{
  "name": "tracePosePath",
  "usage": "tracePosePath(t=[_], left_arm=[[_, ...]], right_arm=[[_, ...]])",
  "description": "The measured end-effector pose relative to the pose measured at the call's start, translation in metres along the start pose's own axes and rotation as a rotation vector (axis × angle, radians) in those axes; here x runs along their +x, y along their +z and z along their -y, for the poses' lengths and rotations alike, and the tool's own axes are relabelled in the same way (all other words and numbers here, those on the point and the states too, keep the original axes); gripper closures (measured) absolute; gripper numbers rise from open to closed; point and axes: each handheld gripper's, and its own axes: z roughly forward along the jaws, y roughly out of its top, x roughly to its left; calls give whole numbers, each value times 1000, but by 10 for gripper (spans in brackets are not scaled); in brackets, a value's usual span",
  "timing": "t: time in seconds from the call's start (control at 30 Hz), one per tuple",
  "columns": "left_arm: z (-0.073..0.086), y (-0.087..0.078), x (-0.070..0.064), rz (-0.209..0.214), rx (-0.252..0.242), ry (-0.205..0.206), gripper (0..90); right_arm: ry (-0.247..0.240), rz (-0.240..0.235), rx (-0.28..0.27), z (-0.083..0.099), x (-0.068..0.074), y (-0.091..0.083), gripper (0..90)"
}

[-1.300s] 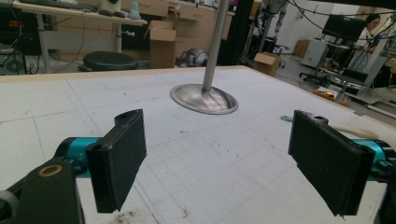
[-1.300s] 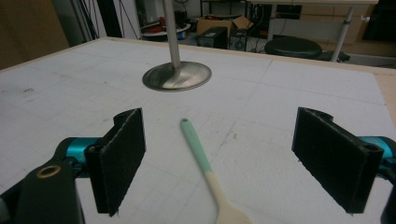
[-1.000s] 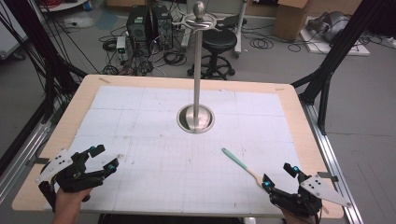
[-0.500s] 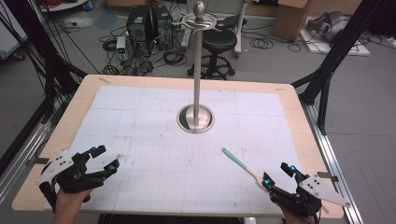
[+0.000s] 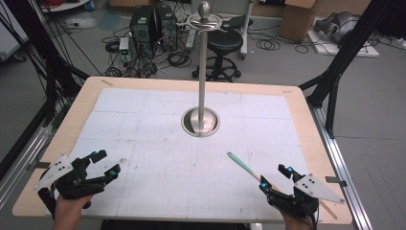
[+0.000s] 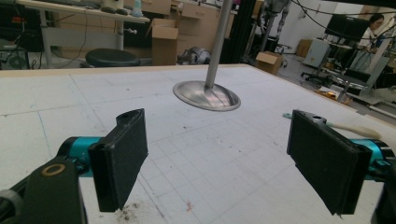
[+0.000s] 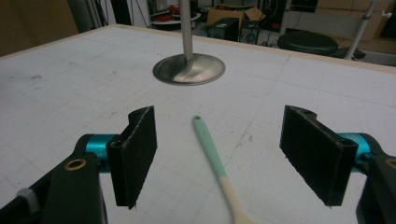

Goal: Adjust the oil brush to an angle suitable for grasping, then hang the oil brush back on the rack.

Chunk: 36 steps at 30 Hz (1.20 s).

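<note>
Low over the worktop's (image 5: 143, 103) near corners, both hand-held grippers, left (image 5: 104, 165) and right (image 5: 276, 177), gape wide, empty; a spoon (image 7: 211, 149) lies between the right's jaws.

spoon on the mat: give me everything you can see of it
The spoon is long and slim, with a mint-green handle half that has a small hole at its tip, and a pale, wood-like half toward the bowl end. It lies flat on the white gridded mat, untouched, its green tip aimed toward the stand's metal base but well short of it. The right gripper sits over its pale end, jaws wide open to either side. The bowl itself is hidden.
</note>
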Motion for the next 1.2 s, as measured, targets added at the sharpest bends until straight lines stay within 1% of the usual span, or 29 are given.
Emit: tracePosePath(t=[0.2,0.27,0.4,0.47,0.57,0.63,0.7,0.77,0.8,0.83,0.87,0.97,1.0,1.07,1.1,1.13,1.17,1.2], left_arm=[[1,2,1,2,10,-1,206],[1,1,1,2,4,-3,206],[1,1,0,3,11,2,206],[1,1,0,2,11,0,207],[1,3,1,5,15,2,206],[1,4,1,10,17,1,207],[2,5,1,11,23,2,207],[2,5,1,14,26,3,207],[2,5,1,14,28,1,207],[3,5,1,15,29,3,207],[3,5,1,15,29,3,207],[3,5,1,11,33,3,207],[3,5,1,11,33,3,207],[3,5,1,11,34,5,207],[2,5,0,11,33,5,207],[2,5,0,11,33,5,207],[2,6,0,12,39,9,207],[2,6,0,12,39,9,207]], right_arm=[[1,-9,17,0,-1,6,263],[-4,-13,21,0,-1,9,262],[-18,-18,31,-1,0,13,261],[-14,-17,46,-2,-1,17,261],[-29,-28,94,-2,-5,27,263],[-30,-39,123,-1,-8,32,271],[-32,-38,150,0,-11,36,278],[-35,-42,170,2,-14,39,301],[-35,-42,170,2,-14,39,301],[-34,-57,209,4,-17,44,331],[-32,-60,221,5,-18,45,342],[-42,-85,273,8,-22,53,429],[-42,-85,273,8,-22,53,429],[-53,-94,312,10,-24,59,464],[-66,-107,351,12,-26,66,499],[-66,-107,351,12,-26,66,499],[-84,-116,390,14,-27,71,534],[-84,-116,390,14,-27,71,534]])
